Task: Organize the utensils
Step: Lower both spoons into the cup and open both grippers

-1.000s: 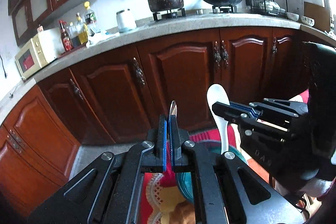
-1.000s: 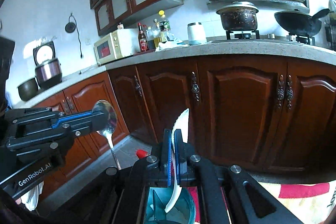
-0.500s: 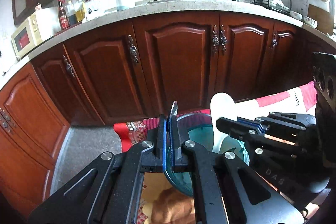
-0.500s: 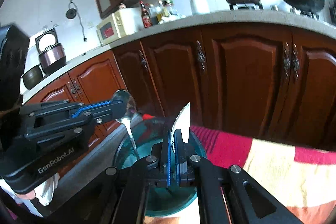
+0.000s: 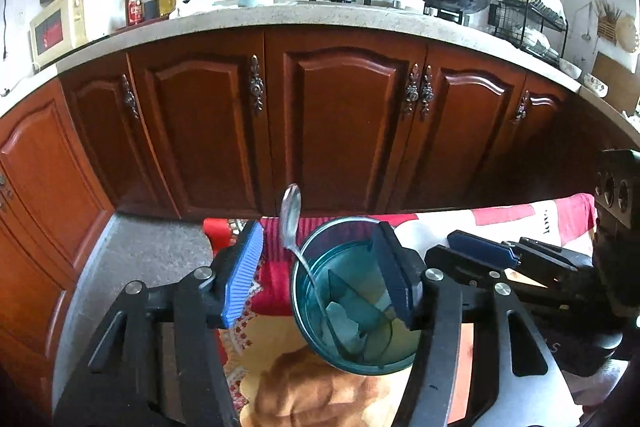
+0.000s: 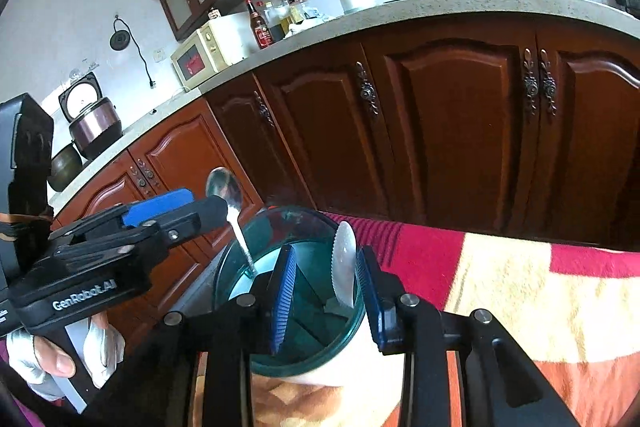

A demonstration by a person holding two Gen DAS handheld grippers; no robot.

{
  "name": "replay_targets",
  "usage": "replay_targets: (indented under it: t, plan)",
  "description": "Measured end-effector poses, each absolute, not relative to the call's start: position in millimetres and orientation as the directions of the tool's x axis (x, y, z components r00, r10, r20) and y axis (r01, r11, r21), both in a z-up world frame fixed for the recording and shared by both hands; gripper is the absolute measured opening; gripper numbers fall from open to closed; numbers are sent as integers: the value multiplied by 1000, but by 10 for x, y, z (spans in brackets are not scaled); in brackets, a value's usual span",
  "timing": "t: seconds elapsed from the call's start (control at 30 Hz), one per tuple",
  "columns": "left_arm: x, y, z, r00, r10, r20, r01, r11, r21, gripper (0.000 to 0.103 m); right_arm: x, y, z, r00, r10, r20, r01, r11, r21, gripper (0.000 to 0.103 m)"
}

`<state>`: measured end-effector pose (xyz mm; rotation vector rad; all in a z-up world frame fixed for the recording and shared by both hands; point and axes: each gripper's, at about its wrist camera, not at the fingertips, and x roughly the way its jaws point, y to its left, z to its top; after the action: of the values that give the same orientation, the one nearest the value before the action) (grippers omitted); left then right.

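Observation:
A teal glass utensil holder with inner dividers stands on a patterned cloth; it also shows in the right wrist view. A metal spoon stands free in it, bowl up, leaning on the rim; in the right wrist view the metal spoon sits at the holder's left side. A white serrated spoon stands in another compartment. My left gripper is open above the holder, and it also shows in the right wrist view. My right gripper is open, and it also shows in the left wrist view.
The red, white and orange cloth covers the table. Dark wooden cabinets under a stone counter stand behind, with a microwave, bottles, a pot and a wok. Grey floor lies left of the table.
Both grippers lowered over the holder and opened. The metal spoon left my left gripper and the white spoon left my right gripper; both now stand in the holder.

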<state>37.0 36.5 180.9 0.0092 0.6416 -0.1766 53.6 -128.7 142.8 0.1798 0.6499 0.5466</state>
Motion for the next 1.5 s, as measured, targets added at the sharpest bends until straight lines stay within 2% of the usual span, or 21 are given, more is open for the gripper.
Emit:
replay_targets:
  t: [0.27, 0.57, 0.93, 1.27, 1.5]
  plan:
    - [212, 346, 1839, 773, -176, -610, 156, 984, -86, 58, 368, -1412, 1512, 669, 505, -545, -388, 863, 323, 31]
    - [-52, 162, 1832, 767, -155, -623, 119, 988, -99, 58, 47, -1657, 1545, 699, 397, -595, -287, 917, 276, 31]
    - [-444, -269, 1771, 748, -184, -638, 142, 983, -117, 58, -516, -2140, 1541, 705, 271, -655, -166, 962, 219, 38]
    - [-704, -621, 1648, 689, -280, -669, 191, 960, -205, 59, -998, -2502, 1562, 714, 162, -682, -65, 984, 167, 42]
    - [-825, -823, 1637, 661, -334, -672, 220, 942, -252, 64, -1235, -2727, 1598, 716, 120, -688, -23, 989, 147, 43]
